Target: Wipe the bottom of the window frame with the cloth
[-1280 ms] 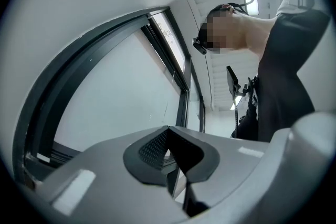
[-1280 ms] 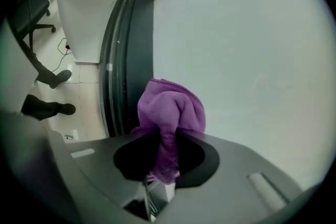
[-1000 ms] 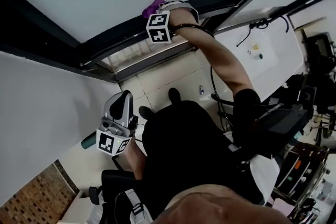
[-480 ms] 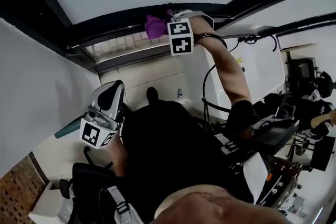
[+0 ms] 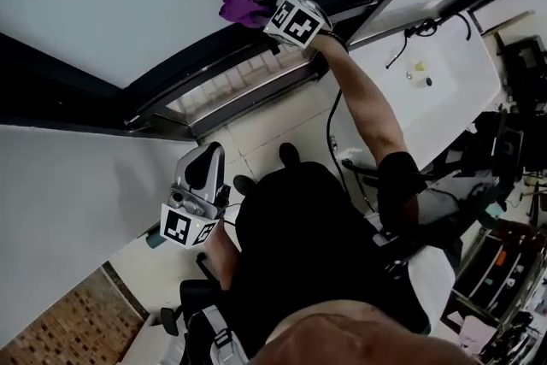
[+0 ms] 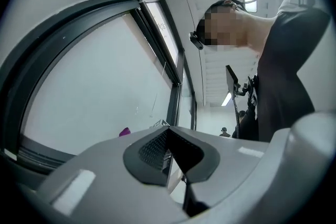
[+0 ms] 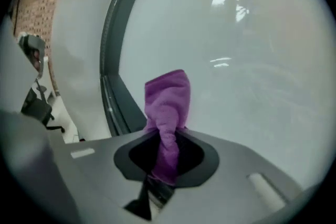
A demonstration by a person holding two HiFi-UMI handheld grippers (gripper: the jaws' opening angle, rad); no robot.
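Note:
A purple cloth (image 5: 240, 6) is pressed against the dark bottom bar of the window frame (image 5: 192, 66), just under the pale glass. My right gripper (image 5: 261, 11) is shut on it, with the arm stretched up to the frame. In the right gripper view the cloth (image 7: 167, 107) sticks up out of the shut jaws (image 7: 167, 159), beside the dark frame bar (image 7: 113, 93). My left gripper (image 5: 205, 162) hangs low by the person's side, shut and holding nothing. The left gripper view shows its shut jaws (image 6: 170, 152), the frame (image 6: 31, 73) and the distant cloth (image 6: 125, 132).
A metal track (image 5: 239, 85) runs below the frame, above a tiled floor (image 5: 256, 137). A white desk (image 5: 427, 90) with a black cable (image 5: 427, 32) stands at the right, with dark equipment (image 5: 504, 261) behind it. A brick-patterned surface (image 5: 60, 338) lies at the lower left.
The right gripper has moved a little to the left along the frame with the cloth, and its marker cube has turned. The left gripper stays low at the side.

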